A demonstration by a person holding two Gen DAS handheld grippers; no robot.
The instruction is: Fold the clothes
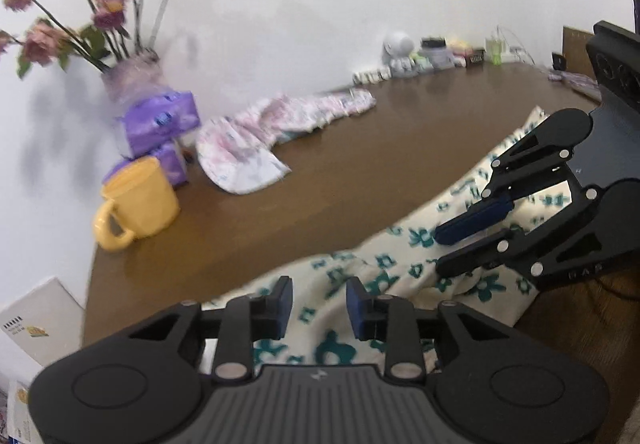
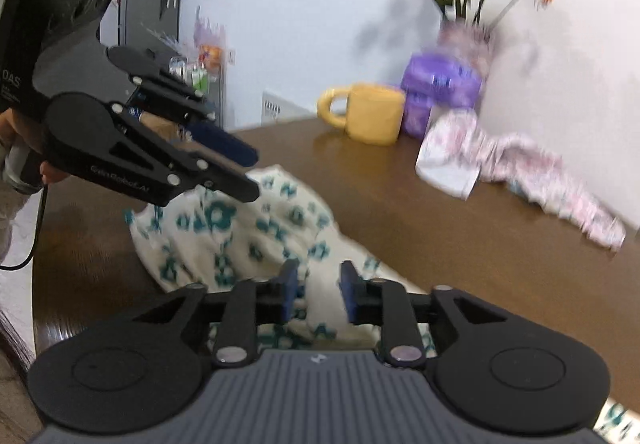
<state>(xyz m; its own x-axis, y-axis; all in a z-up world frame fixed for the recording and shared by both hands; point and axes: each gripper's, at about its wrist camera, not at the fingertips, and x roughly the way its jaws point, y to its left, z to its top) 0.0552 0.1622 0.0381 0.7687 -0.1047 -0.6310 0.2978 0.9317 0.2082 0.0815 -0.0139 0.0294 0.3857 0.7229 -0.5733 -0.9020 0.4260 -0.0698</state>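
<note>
At nine o'clock on the brown worktop [image 1: 328, 180] a yellow mug [image 1: 138, 202] stands. The left hand-held gripper [image 1: 319, 308] hangs with jaws parted over the cream teal-flowered garment [image 1: 404, 264] at six o'clock. At three o'clock the right hand-held gripper [image 1: 448, 250] is likewise parted, empty, above the same cloth.

A wide bare strip of the bench [image 1: 320, 184] lies open between the teal-flowered cloth [image 1: 400, 268] and the wall. Along the wall stand a yellow mug [image 1: 140, 200], purple tissue packs [image 1: 160, 120], a flower vase [image 1: 132, 76] and a crumpled pink garment [image 1: 280, 124].
</note>
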